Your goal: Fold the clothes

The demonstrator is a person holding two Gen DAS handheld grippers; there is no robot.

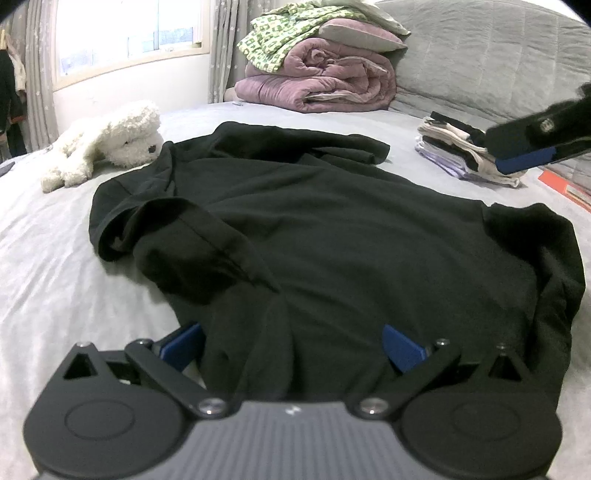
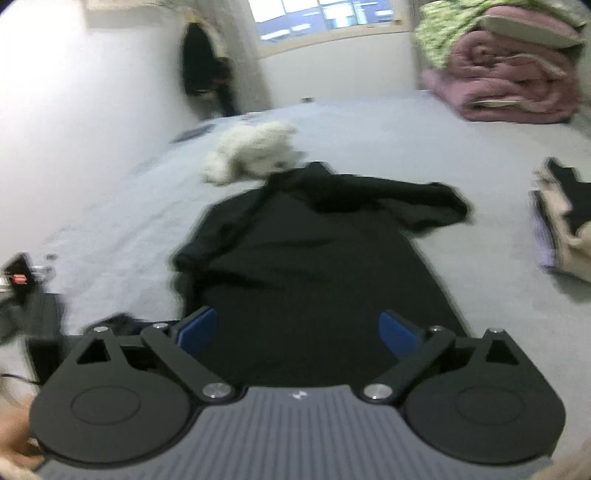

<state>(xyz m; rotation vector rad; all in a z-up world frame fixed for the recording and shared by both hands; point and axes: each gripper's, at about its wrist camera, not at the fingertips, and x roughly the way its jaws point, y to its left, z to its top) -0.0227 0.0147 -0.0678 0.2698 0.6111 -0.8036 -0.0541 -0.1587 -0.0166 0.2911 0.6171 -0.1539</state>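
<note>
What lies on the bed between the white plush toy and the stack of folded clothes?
The black shirt lies spread between the plush toy and the folded stack, seen in the left wrist view.

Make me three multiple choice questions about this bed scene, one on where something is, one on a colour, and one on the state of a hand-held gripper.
1. Where does the white plush toy lie?
A. On the bed beside the far corner of the black garment
B. On top of the rolled quilt
C. On the folded clothes pile

2. What colour is the rolled quilt at the far end of the bed?
A. Blue
B. Mauve pink
C. Orange

3. How do the jaws of the right hand-held gripper stand?
A. Shut on the plush toy
B. Shut on a sock
C. Wide open over the black garment

Answers: 1 A, the toy rests on the sheet at the garment's far left corner. 2 B, the quilt is mauve pink under a green patterned cloth. 3 C, the blue pads sit far apart with nothing pinched.
</note>
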